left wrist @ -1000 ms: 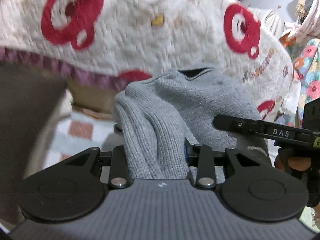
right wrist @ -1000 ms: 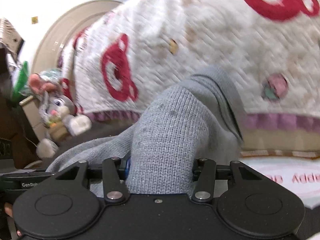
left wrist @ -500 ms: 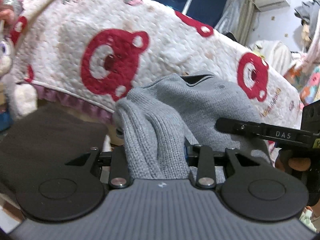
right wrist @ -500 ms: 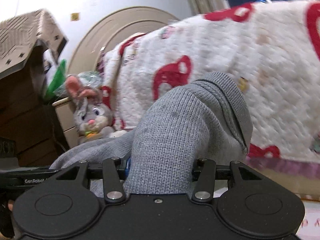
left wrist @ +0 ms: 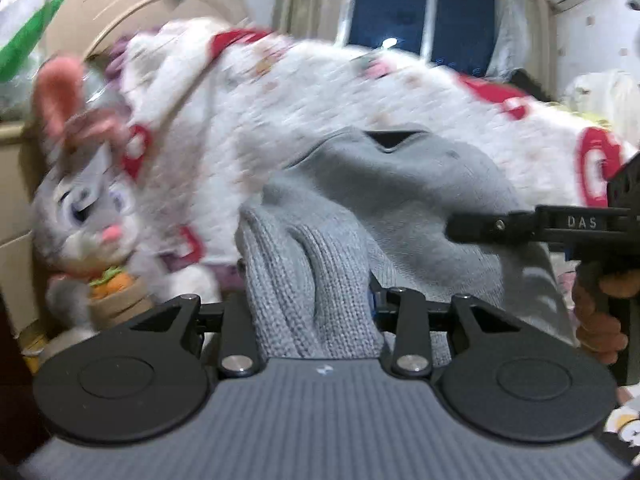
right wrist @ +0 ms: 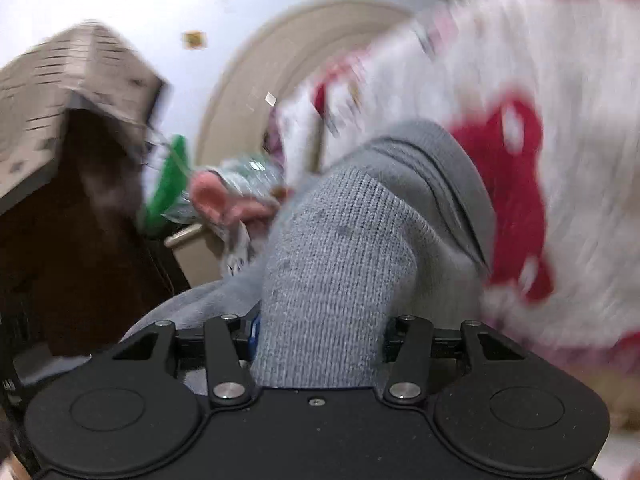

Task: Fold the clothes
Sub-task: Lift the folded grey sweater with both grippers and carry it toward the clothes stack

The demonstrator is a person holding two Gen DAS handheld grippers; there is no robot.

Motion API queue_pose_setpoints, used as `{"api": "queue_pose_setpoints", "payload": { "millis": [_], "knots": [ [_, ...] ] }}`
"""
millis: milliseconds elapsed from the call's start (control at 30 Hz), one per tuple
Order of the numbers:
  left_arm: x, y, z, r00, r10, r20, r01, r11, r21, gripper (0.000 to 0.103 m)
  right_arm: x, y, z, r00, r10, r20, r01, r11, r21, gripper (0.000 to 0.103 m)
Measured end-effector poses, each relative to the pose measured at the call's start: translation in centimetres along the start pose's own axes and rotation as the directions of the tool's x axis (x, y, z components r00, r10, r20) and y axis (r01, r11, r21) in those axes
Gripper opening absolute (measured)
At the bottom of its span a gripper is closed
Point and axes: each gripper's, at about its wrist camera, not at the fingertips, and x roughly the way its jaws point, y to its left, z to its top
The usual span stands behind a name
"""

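Observation:
A grey knit sweater [left wrist: 400,200] hangs bunched between both grippers, its dark neck opening facing up. My left gripper [left wrist: 312,304] is shut on a thick ribbed fold, which hides its fingertips. In the left wrist view the right gripper's finger [left wrist: 500,226] lies across the sweater from the right, with a hand [left wrist: 600,320] on its handle. In the right wrist view my right gripper [right wrist: 320,320] pinches another thick fold of the sweater [right wrist: 340,260]. Its jaws are opening slightly with the cloth still pressed between them.
A white quilt with red bear prints [left wrist: 320,100] covers the bed behind the sweater. A plush rabbit [left wrist: 88,208] sits at the left by a beige arched headboard [right wrist: 280,60]. A brown box-like structure [right wrist: 60,100] stands at the far left. A dark window [left wrist: 420,12] is at the back.
Both grippers have risen and swung sideways with the sweater still held. The views now show the headboard, plush rabbit and window instead of the bed's lower edge.

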Motion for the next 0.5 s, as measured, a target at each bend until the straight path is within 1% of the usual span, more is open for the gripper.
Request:
{"api": "queue_pose_setpoints", "payload": {
  "millis": [33, 67, 100, 133, 167, 200, 233, 267, 333, 400, 500],
  "knots": [
    [1.4, 1.2, -0.9, 0.999, 0.003, -0.041, -0.005, 0.998, -0.066, 0.035, 1.9, -1.2, -0.8, 0.999, 0.006, -0.036, -0.004, 0.999, 0.048, 0.056],
    [3.1, 2.7, -2.2, 0.995, 0.009, -0.101, -0.024, 0.988, -0.151, 0.036, 3.7, -2.4, -2.3, 0.996, -0.016, -0.084, 0.022, 0.997, 0.078, 0.057],
    [4.7, 4.2, -3.7, 0.986, 0.014, -0.164, -0.051, 0.974, -0.222, 0.036, 5.4, -3.6, -3.7, 0.991, -0.036, -0.132, 0.05, 0.993, 0.107, 0.057],
    [5.6, 5.7, -5.1, 0.98, 0.01, -0.199, -0.068, 0.957, -0.283, 0.036, 7.2, -4.9, -5.2, 0.982, -0.055, -0.18, 0.08, 0.988, 0.134, 0.057],
    [6.3, 7.1, -6.6, 0.975, 0.001, -0.22, -0.079, 0.936, -0.344, 0.039, 8.9, -6.1, -6.7, 0.971, -0.071, -0.228, 0.11, 0.981, 0.16, 0.06],
    [6.4, 8.2, -7.4, 0.977, -0.03, -0.212, -0.061, 0.91, -0.41, 0.042, 9.1, -6.6, -7.5, 0.972, -0.072, -0.224, 0.113, 0.978, 0.174, 0.063],
    [6.3, 9.2, -7.9, 0.98, -0.072, -0.185, -0.025, 0.879, -0.477, 0.042, 8.8, -7.1, -8.1, 0.977, -0.063, -0.204, 0.107, 0.971, 0.213, 0.064],
    [6.2, 9.7, -8.0, 0.981, -0.092, -0.17, -0.007, 0.862, -0.508, 0.042, 8.6, -7.3, -8.1, 0.978, -0.05, -0.204, 0.098, 0.968, 0.23, 0.067],
    [6.1, 10.1, -7.6, 0.982, -0.108, -0.153, 0.01, 0.847, -0.531, 0.042, 8.1, -7.7, -8.0, 0.978, -0.025, -0.206, 0.08, 0.961, 0.265, 0.069],
    [6.2, 10.1, -7.7, 0.982, -0.109, -0.154, 0.008, 0.84, -0.543, 0.044, 7.5, -7.7, -7.9, 0.977, -0.015, -0.213, 0.076, 0.957, 0.281, 0.069],
    [6.1, 10.1, -8.0, 0.981, -0.117, -0.156, 0.007, 0.821, -0.571, 0.044, 5.8, -7.4, -7.9, 0.975, -0.006, -0.221, 0.072, 0.953, 0.294, 0.07]
  ]
}}
